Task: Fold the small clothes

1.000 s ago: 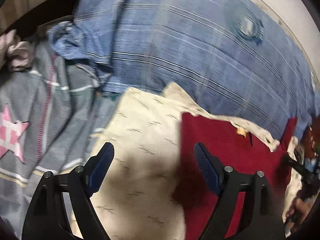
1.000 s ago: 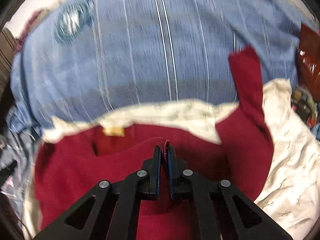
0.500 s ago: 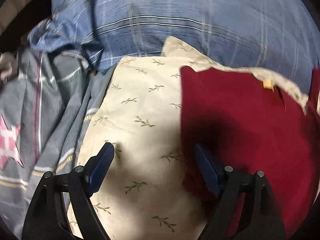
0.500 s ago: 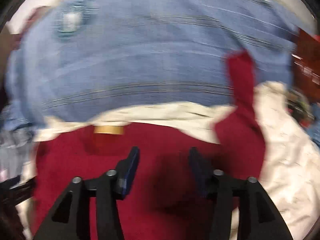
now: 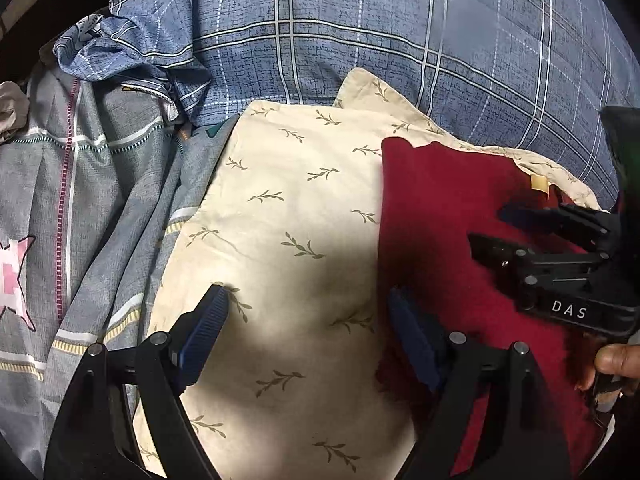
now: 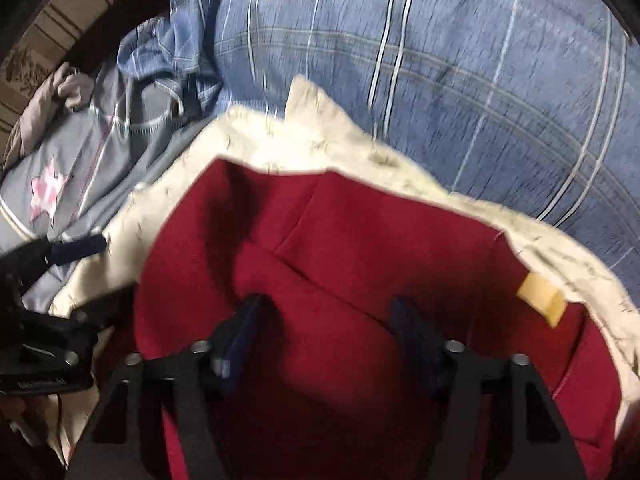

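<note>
Now, change: the right gripper (image 6: 328, 336), a second ago pinching a fold of the red garment (image 6: 360, 248), has let go; jaws spread, hovering over the cloth
Left gripper (image 5: 304, 332): jaws spread throughout, holding nothing; it straddles the garment's left edge, one finger over the cream cloth (image 5: 280, 208)
Garment: lies doubled on the cream cloth, atop the blue plaid bedding (image 5: 400, 40); tan label (image 6: 540, 298) at its far right edge
Meaning: one fold looks laid; likely next a regrip for the second fold
</note>
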`<state>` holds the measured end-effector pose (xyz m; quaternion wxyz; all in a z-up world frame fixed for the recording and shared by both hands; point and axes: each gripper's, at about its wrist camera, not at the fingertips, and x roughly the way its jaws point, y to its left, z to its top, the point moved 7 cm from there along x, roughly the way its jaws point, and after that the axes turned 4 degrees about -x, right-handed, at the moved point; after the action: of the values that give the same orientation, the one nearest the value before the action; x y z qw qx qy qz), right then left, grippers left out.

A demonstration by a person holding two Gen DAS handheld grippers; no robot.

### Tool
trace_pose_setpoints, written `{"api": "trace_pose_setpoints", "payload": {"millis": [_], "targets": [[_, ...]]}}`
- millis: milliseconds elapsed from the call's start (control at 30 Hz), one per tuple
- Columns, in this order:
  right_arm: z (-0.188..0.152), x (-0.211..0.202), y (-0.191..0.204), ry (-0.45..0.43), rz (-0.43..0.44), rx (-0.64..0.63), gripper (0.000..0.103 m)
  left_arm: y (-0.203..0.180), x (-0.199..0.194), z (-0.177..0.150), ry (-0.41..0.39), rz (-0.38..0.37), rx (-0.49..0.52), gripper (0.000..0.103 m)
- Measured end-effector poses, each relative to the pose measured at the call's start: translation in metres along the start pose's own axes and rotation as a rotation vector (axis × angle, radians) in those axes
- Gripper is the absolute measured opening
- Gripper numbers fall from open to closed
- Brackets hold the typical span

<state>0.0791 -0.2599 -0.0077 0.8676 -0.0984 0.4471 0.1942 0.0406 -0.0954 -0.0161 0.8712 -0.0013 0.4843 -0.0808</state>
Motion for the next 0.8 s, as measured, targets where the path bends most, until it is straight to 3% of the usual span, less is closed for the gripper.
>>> {"api": "trace_pose_setpoints", "payload": {"millis": [33, 67, 200, 333, 433, 467, 500, 533, 567, 633, 733, 800], "targets": [[0.0, -0.004, 0.001, -0.004, -0.024, -0.02, 0.008, 0.0, 0.0, 0.0, -0.001, -0.001, -0.001, 0.082], [0.0, -0.009, 0.0, -0.011, -0.049, -0.033, 0.004, 0.001, -0.001, 0.001, -0.005, -0.003, -0.007, 0.082], [0.003, -0.024, -0.017, -0.065, -0.117, 0.042, 0.003, 0.004, -0.011, 0.005, -0.054, -0.006, -0.034, 0.082], [-0.008, -0.007, -0.027, -0.038, -0.15, 0.105, 0.004, 0.001, -0.011, 0.007, -0.058, -0.031, -0.047, 0.082], [-0.01, -0.025, -0.024, -0.077, -0.145, 0.127, 0.014, -0.005, -0.015, 0.008, -0.067, -0.07, -0.047, 0.082], [-0.014, -0.037, -0.024, -0.092, -0.129, 0.157, 0.03, -0.008, -0.018, 0.009, -0.078, -0.083, -0.042, 0.082], [-0.019, -0.048, -0.024, -0.113, -0.107, 0.183, 0.041, -0.011, -0.022, 0.009, -0.092, -0.097, -0.035, 0.082], [-0.022, -0.058, -0.021, -0.139, -0.079, 0.202, 0.06, -0.014, -0.024, 0.009, -0.101, -0.106, -0.027, 0.082], [-0.028, -0.066, -0.016, -0.156, -0.054, 0.211, 0.07, -0.018, -0.026, 0.008, -0.107, -0.114, -0.016, 0.082], [-0.045, -0.07, -0.004, -0.143, -0.035, 0.202, 0.07, -0.025, -0.025, 0.005, -0.099, -0.113, 0.015, 0.082], [-0.08, -0.05, 0.002, -0.027, -0.085, 0.158, 0.069, -0.034, -0.013, -0.004, -0.06, -0.083, 0.061, 0.082], [-0.087, -0.061, 0.002, -0.062, -0.103, 0.145, 0.069, -0.039, -0.005, -0.009, -0.035, -0.062, 0.099, 0.082]]}}
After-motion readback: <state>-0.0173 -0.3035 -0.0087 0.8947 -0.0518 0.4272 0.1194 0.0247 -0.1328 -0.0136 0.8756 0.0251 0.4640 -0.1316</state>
